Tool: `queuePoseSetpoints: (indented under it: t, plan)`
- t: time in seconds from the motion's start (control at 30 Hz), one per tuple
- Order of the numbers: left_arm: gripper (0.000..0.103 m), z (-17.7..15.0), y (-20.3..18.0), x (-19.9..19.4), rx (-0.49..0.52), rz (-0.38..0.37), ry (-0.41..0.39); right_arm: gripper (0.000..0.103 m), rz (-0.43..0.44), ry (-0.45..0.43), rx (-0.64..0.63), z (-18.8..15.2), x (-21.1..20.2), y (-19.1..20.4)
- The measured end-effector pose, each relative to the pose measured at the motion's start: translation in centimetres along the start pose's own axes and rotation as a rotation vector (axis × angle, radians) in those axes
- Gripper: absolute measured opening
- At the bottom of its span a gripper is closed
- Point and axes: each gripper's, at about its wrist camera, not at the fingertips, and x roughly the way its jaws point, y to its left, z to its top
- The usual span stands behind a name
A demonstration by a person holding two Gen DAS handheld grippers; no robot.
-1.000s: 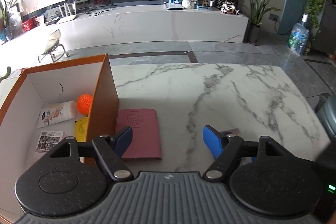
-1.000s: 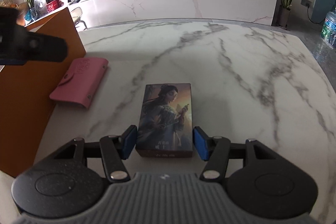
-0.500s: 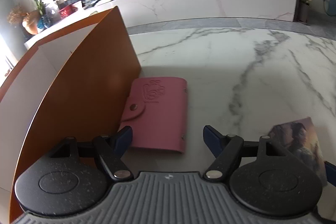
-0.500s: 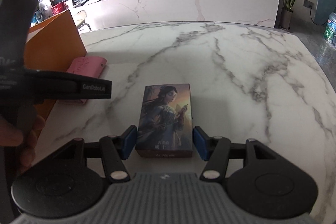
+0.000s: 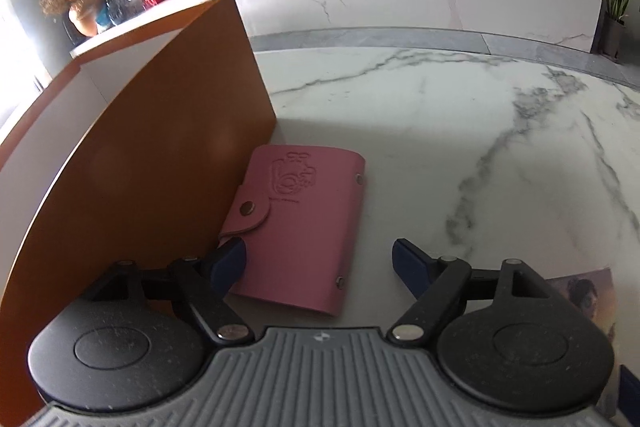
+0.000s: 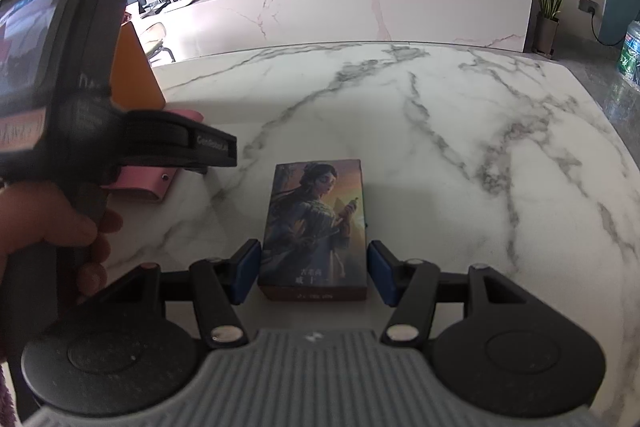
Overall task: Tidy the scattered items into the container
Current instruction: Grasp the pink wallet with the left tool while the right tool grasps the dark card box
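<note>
A pink card wallet (image 5: 304,227) lies flat on the marble table against the orange wall of the open box (image 5: 152,155). My left gripper (image 5: 318,263) is open just above the wallet's near end, its left finger over the wallet's edge. A picture box with a woman on its lid (image 6: 316,223) lies on the table; it also shows in the left wrist view (image 5: 588,299). My right gripper (image 6: 314,271) is open with a finger on each side of its near end, small gaps showing. The wallet's corner (image 6: 144,183) shows behind the left gripper body.
The white marble table (image 6: 460,147) stretches right and far of both items. The box's orange wall (image 6: 134,71) stands at the table's left. The hand holding the left gripper (image 6: 48,223) fills the left of the right wrist view. A long white cabinet stands behind.
My left gripper has moved from over the box down and forward to the pink wallet, which now lies between its fingers. The right gripper and the picture box have not moved.
</note>
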Motion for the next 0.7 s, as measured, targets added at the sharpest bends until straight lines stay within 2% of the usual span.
queuePoseSetpoints:
  t: [0.23, 0.27, 0.33, 0.4, 0.47, 0.5, 0.53, 0.7]
  plan:
    - [0.093, -0.2, -0.7, -1.3, 0.01, -0.15, -0.018, 0.061, 0.005, 0.003, 0.007, 0.1, -0.1, -0.1]
    - [0.091, -0.2, -0.8, -1.4, 0.011, -0.169, -0.021, 0.061, 0.006, 0.003, 0.007, 0.1, -0.1, -0.1]
    - [0.08, 0.0, -0.7, -1.7, 0.001, -0.198, -0.028, 0.061, 0.008, 0.004, 0.009, 0.1, -0.1, -0.2]
    - [0.079, 0.3, -0.1, -2.0, -0.029, -0.212, -0.037, 0.061, 0.009, 0.002, 0.009, 0.1, -0.1, -0.2]
    - [0.084, 0.7, 0.1, -2.0, -0.024, -0.142, -0.065, 0.061, 0.003, -0.001, 0.001, 0.1, 0.0, -0.2]
    - [0.09, 0.9, 0.1, -1.8, -0.022, -0.098, -0.066, 0.061, 0.0, -0.003, -0.004, 0.0, 0.0, -0.1]
    - [0.091, 1.1, 0.3, -1.5, -0.027, -0.065, -0.057, 0.061, -0.002, -0.004, -0.006, 0.0, 0.0, -0.1]
    - [0.095, 1.8, 0.0, -0.4, -0.038, 0.001, -0.034, 0.061, 0.001, -0.004, -0.003, 0.1, 0.1, -0.2]
